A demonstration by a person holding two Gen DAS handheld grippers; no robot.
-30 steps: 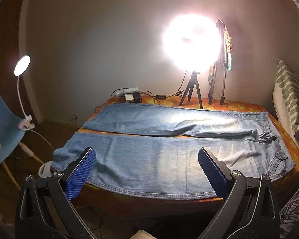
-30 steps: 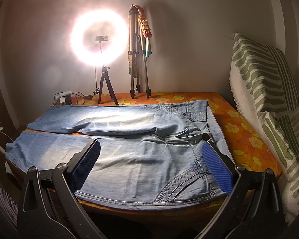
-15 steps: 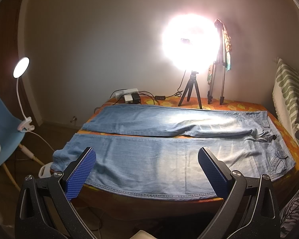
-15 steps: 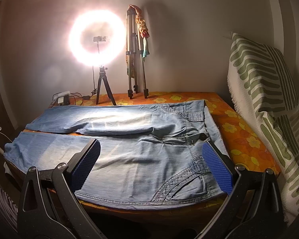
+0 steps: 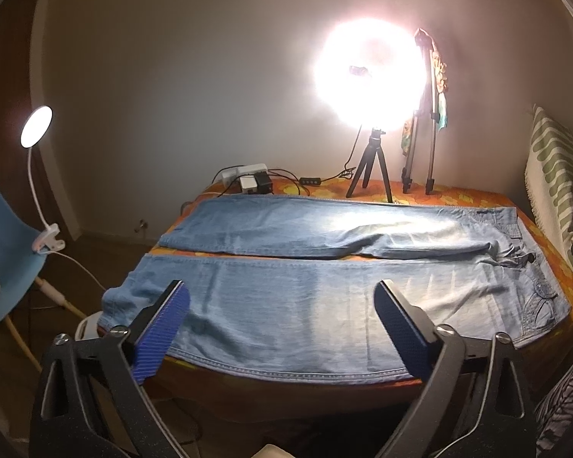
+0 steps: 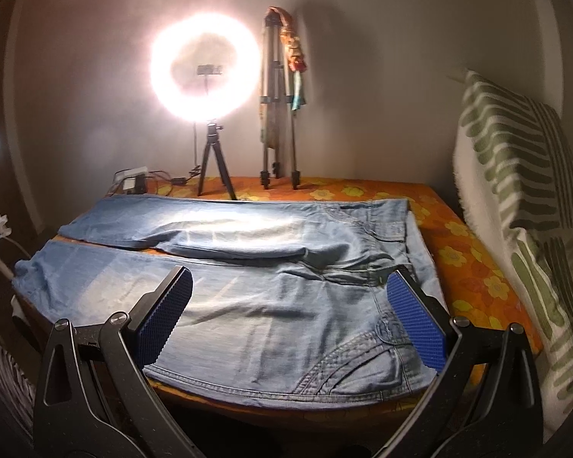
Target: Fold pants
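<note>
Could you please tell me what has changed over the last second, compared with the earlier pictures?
Very little: the right gripper has drifted slightly toward the jeans. Nothing was grasped or released. Both grippers, the left included, stay open short of the jeans, which lie spread flat as before.

Slightly farther back from the bed (image 5: 477, 200) with the left hand-held gripper (image 5: 280, 322) than a second ago, with the jeans (image 5: 324, 305) a touch lower and the clip lamp (image 5: 36, 126) higher in its view. Shifted a little rightward and nearer with the right hand-held gripper (image 6: 288, 315), ring light (image 6: 205, 72) and tripod (image 6: 279, 114) drifting right, the striped cushion (image 6: 515, 191) larger.
</note>
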